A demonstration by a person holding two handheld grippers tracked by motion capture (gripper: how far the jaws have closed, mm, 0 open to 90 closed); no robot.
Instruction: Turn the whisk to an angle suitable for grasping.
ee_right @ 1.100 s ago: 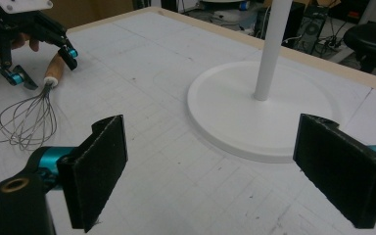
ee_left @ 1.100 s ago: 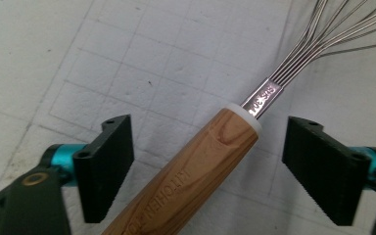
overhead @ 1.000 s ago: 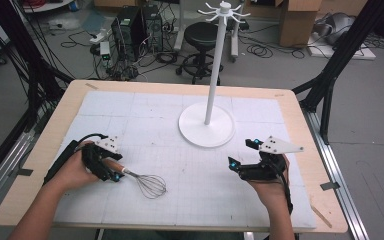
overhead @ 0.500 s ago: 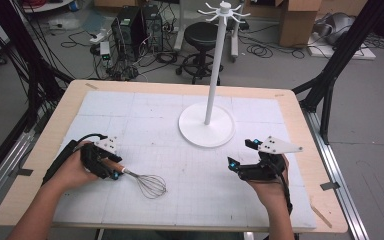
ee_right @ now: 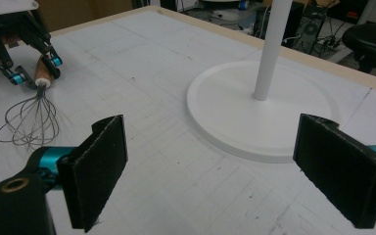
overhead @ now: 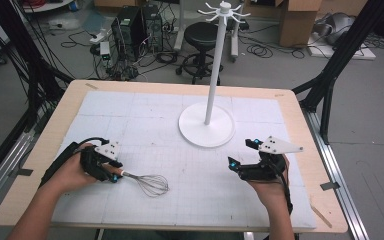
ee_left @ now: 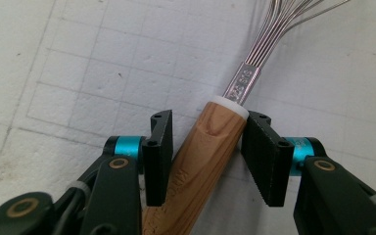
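Whisk pick-up, grasp stage. Whisk [overhead: 145, 181] lying flat on the tabletop [overhead: 300, 125], near its front left, wire loops [overhead: 153, 184] pointing toward the centre, wooden handle [ee_left: 210, 142] set between the jaws of the left gripper [overhead: 116, 176]. Left jaws just closing, narrowed to little more than the handle's width: one pad at the white collar end, the other just beside the wood. Firm clamping not yet evident, and the whisk not lifted. Right gripper [overhead: 241, 153] held near the front right of the tabletop, well apart from the whisk, jaws wide open and holding nothing, aimed toward the round base of the white stand [overhead: 207, 127].

Done so far, judging by the layout: approach to the whisk and alignment of the jaws across its handle. Left to do: completing the squeeze, raising the whisk clear of the tabletop and, probably, carrying it to the stand, with the hooks [overhead: 223, 7] at the top of the pole bare at this stage. Overall, an early point in the work.
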